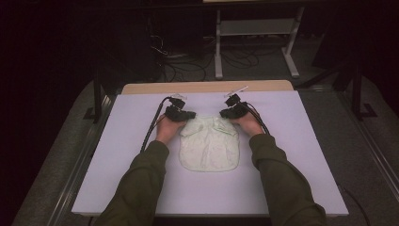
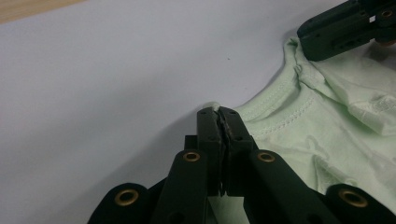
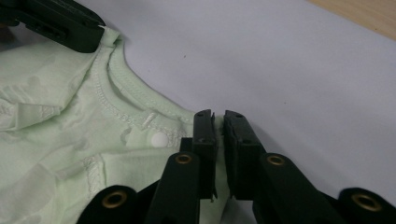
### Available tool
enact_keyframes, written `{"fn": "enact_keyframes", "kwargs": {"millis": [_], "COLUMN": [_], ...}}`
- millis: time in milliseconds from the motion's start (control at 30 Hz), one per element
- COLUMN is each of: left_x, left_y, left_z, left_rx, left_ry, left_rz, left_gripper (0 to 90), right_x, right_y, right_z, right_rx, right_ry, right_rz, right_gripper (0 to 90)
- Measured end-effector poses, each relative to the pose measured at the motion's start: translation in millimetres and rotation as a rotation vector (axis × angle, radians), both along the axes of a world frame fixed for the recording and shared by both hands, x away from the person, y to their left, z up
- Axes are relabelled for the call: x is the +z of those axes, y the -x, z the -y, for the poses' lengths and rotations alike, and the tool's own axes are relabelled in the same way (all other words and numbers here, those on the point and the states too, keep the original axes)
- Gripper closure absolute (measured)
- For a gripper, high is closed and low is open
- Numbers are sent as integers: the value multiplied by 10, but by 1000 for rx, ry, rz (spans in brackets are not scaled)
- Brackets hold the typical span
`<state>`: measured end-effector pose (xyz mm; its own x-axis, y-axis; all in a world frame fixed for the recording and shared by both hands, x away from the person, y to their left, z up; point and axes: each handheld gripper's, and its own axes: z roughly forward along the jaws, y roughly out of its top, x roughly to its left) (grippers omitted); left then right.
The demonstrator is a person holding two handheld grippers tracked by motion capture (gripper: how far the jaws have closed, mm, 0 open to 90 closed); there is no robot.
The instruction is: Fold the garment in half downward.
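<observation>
Because the pale green baby garment [image 1: 209,143] lies flat in the middle of the lilac counter [image 1: 291,155], each of its top corners can be taken on its own side. The left gripper [image 1: 184,114] has its fingers [image 2: 209,135] pressed together on the collar edge at one shoulder. The right gripper [image 1: 229,113] pinches the hem by the white snap [image 3: 159,139] at the other, its fingers [image 3: 203,135] nearly closed with cloth between them. Holding both shoulders likely keeps the fabric spread for lifting or folding evenly.
</observation>
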<state>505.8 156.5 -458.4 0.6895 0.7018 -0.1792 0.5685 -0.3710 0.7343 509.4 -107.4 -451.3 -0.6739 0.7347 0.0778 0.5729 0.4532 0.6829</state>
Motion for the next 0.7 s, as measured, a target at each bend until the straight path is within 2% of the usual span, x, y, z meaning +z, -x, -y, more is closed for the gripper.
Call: {"fn": "enact_keyframes", "kwargs": {"millis": [400,700], "left_x": [17,103], "left_y": [-3,20], "left_z": [-21,-42], "left_rx": [5,11], "left_ry": [-7,10], "left_rz": [4,28], "left_gripper": [889,889], "right_x": [33,97], "right_y": [19,50], "right_z": [2,5], "right_rx": [6,8], "right_ry": [11,-12], "right_rz": [0,12], "right_gripper": [865,865]}}
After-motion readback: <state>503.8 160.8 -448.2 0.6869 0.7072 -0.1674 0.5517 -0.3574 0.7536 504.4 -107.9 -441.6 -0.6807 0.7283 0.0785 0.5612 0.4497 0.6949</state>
